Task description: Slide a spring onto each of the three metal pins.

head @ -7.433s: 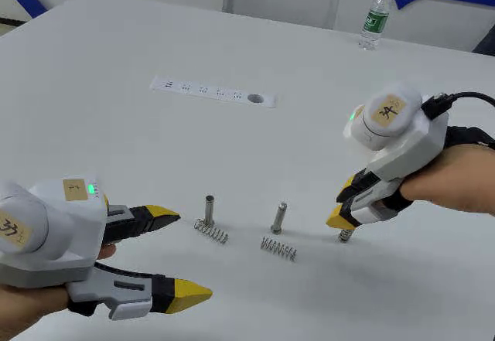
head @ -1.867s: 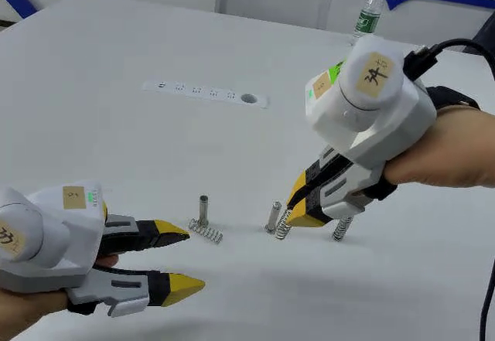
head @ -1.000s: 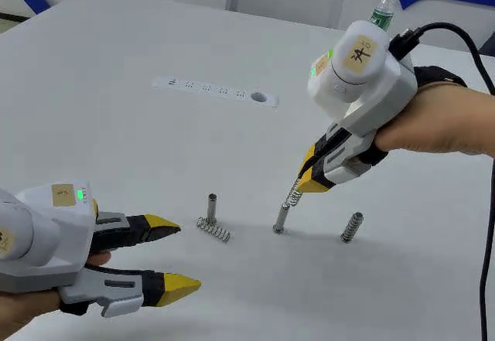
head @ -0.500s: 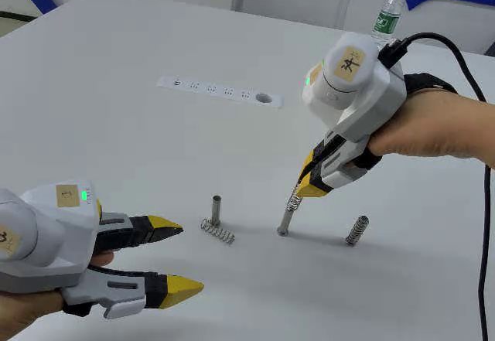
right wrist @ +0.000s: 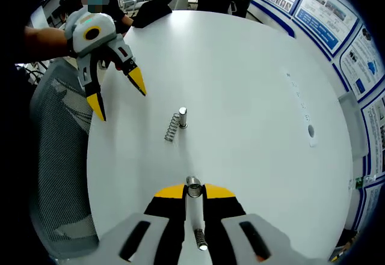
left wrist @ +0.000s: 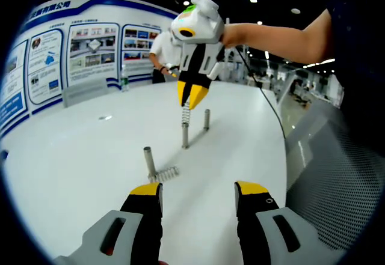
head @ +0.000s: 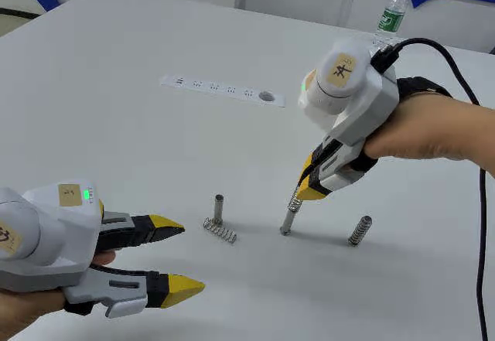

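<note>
right gripper (head: 308, 192): pinches spring (head: 295, 200) in line with middle pin (head: 287, 222) just below its tips, so the coil can slide down | left gripper (head: 192, 257): wide, empty, well apart, probably to leave room

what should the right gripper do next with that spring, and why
Probably ease the right gripper straight down. Its jaws are shut on the small coiled metal spring, whose lower end seems to sit just over the top of the middle upright metal pin. Most of the pin is bare below it, so the spring isn't seated yet.
</note>
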The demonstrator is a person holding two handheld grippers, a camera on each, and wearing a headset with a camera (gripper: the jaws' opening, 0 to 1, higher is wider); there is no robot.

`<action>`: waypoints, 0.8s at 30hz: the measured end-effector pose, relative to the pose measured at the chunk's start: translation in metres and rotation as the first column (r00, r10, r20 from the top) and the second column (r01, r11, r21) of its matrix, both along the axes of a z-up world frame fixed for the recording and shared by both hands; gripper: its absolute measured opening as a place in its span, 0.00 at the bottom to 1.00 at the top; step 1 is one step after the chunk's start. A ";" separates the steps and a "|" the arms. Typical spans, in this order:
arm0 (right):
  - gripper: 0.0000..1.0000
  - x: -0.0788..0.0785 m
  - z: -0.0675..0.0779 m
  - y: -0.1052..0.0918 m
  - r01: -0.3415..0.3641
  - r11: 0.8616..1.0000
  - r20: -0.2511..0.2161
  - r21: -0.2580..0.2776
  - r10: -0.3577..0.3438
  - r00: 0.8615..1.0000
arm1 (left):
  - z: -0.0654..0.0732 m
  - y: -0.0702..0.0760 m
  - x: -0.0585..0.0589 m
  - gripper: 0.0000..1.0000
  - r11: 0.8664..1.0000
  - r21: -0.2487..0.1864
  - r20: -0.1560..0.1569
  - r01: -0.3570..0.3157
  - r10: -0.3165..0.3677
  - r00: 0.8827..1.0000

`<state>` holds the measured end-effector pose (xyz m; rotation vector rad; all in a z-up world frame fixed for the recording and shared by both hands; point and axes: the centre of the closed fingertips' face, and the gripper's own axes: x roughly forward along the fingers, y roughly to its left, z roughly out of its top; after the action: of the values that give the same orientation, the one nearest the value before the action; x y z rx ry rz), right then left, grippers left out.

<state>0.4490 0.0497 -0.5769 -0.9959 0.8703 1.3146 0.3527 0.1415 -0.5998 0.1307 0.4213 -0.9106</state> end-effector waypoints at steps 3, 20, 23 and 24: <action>0.12 0.001 -0.005 0.000 0.005 1.000 -0.003 -0.010 -0.005 1.000 | -0.001 0.000 -0.001 0.49 1.000 0.002 -0.001 0.000 0.000 1.000; 0.12 0.011 -0.045 0.001 0.039 0.998 -0.022 -0.055 -0.040 0.999 | -0.001 0.000 0.000 0.49 1.000 0.000 -0.002 -0.004 0.004 1.000; 0.12 0.012 -0.050 0.001 0.047 0.997 -0.022 -0.061 -0.048 0.999 | -0.001 0.000 0.000 0.49 1.000 0.001 -0.002 -0.005 0.005 1.000; 0.12 0.013 -0.051 0.001 0.051 0.997 -0.022 -0.061 -0.053 0.998 | -0.001 0.001 -0.001 0.49 1.000 0.001 -0.002 -0.006 0.006 1.000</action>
<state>0.4616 0.0504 -0.6284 -1.0004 0.9531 1.2645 0.3521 0.1421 -0.6008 0.1290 0.4241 -0.9044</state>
